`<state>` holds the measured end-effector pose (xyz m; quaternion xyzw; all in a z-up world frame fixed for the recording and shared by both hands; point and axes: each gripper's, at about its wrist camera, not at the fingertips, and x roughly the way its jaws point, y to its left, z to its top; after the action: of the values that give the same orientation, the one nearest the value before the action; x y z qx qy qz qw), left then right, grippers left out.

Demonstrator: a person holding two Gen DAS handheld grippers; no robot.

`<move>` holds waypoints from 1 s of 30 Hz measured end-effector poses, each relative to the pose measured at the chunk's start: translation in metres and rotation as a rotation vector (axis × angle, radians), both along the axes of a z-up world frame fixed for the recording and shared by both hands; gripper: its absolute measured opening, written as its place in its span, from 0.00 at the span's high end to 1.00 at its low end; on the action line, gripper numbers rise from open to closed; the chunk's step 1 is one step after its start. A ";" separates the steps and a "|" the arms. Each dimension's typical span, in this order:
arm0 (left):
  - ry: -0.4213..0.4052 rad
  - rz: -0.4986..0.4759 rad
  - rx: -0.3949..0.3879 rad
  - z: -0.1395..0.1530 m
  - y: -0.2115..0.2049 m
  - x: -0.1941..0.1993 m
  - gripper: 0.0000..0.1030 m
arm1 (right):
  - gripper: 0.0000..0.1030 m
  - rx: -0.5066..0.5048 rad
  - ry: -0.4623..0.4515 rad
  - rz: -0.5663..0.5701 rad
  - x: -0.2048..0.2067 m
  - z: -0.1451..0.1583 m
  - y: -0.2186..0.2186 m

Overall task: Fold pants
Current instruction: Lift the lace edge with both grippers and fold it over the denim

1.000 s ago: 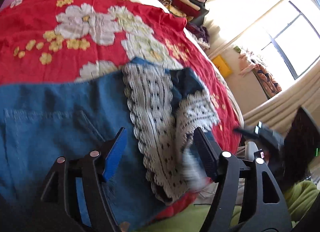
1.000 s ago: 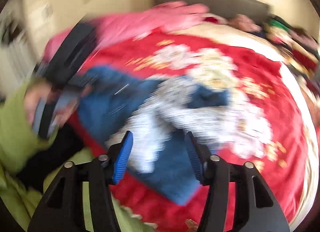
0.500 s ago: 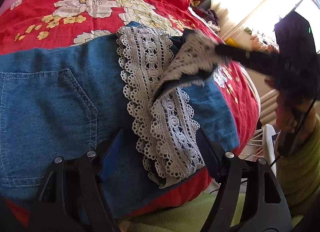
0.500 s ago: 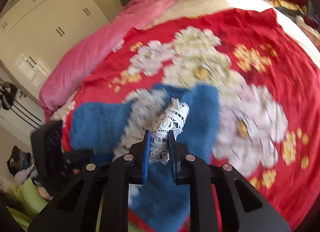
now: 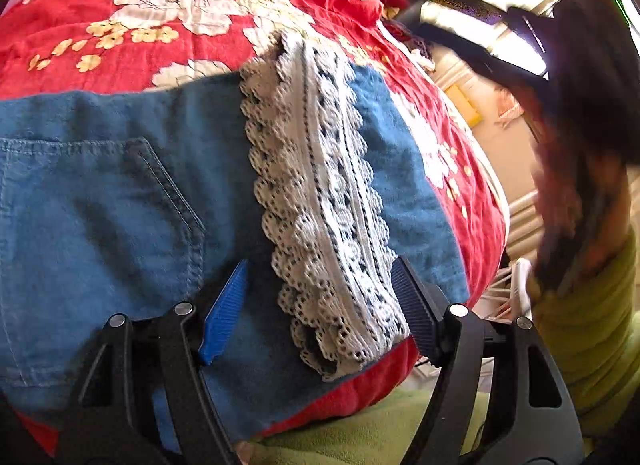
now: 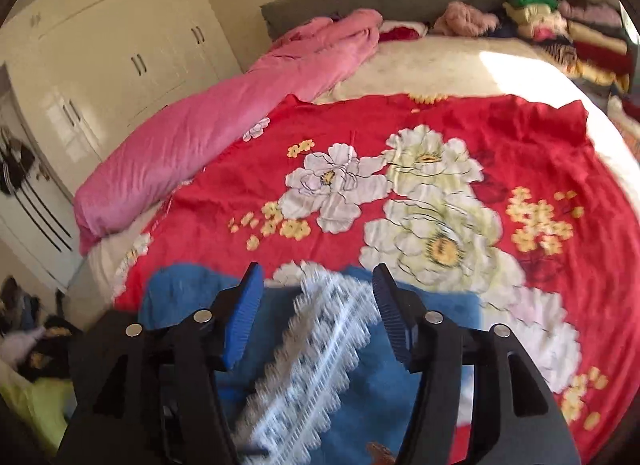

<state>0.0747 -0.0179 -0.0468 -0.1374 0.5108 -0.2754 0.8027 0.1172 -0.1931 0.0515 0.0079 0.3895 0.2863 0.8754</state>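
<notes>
**Colleague:** Where are the pants, and what are your fingers doing?

**Me:** The denim pants lie on the red floral bedspread, at the bed's near edge, close to me. My left gripper hangs just over them with its fingers spread wide, holding nothing. My right gripper is the same, fingers wide and empty, above the white lace hem.

**Colleague:** Which way do they run?

**Me:** In the left wrist view a back pocket sits on the left and the lace hems on the right, so I judge the long axis runs along the near edge, waist left, hems right. The lace looks doubled, one leg lying over the other.

**Colleague:** So how do you fold well from here?

**Me:** I'd pinch both lace layers together near the hem corners, one gripper each, lift only enough to clear the denim, and carry the hems toward the waist, keeping edges aligned. Lace snags, so I'd close the fingers flat.
</notes>
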 end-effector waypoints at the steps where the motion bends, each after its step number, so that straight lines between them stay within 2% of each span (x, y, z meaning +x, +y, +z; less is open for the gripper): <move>1: 0.002 0.009 -0.011 0.001 0.004 0.003 0.37 | 0.44 -0.027 -0.014 0.007 -0.010 -0.001 -0.003; 6: 0.020 0.052 -0.027 0.009 0.014 0.027 0.37 | 0.44 -0.224 -0.088 0.111 -0.088 -0.024 -0.008; 8: 0.026 0.053 -0.015 0.013 0.010 0.042 0.37 | 0.44 -0.241 -0.091 0.159 -0.108 -0.033 0.000; 11: 0.057 0.046 -0.005 0.010 0.002 0.063 0.37 | 0.44 -0.214 -0.051 0.251 -0.126 -0.047 0.020; 14: 0.084 0.051 0.003 0.006 -0.004 0.083 0.37 | 0.44 -0.251 -0.049 0.294 -0.127 -0.059 0.045; 19: 0.069 0.060 -0.023 0.006 -0.004 0.097 0.37 | 0.44 -0.308 -0.037 0.300 -0.117 -0.077 0.071; 22: 0.063 0.057 -0.044 0.002 -0.001 0.100 0.37 | 0.44 -0.362 -0.021 0.271 -0.110 -0.090 0.075; 27: 0.064 0.060 -0.069 -0.001 -0.003 0.110 0.37 | 0.48 -0.356 -0.006 0.250 -0.103 -0.096 0.072; 28: 0.058 0.061 -0.066 -0.001 -0.004 0.111 0.39 | 0.54 -0.354 -0.006 0.254 -0.104 -0.097 0.071; 29: 0.043 0.063 -0.046 0.000 -0.006 0.112 0.45 | 0.57 -0.345 0.000 0.259 -0.104 -0.096 0.070; 30: 0.029 0.059 -0.031 0.001 -0.009 0.112 0.68 | 0.61 -0.332 0.007 0.260 -0.103 -0.095 0.068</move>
<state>0.1871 -0.0265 -0.0460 -0.1687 0.5140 -0.2574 0.8007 0.0138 -0.1248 -0.0431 -0.1856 0.4323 0.3285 0.8190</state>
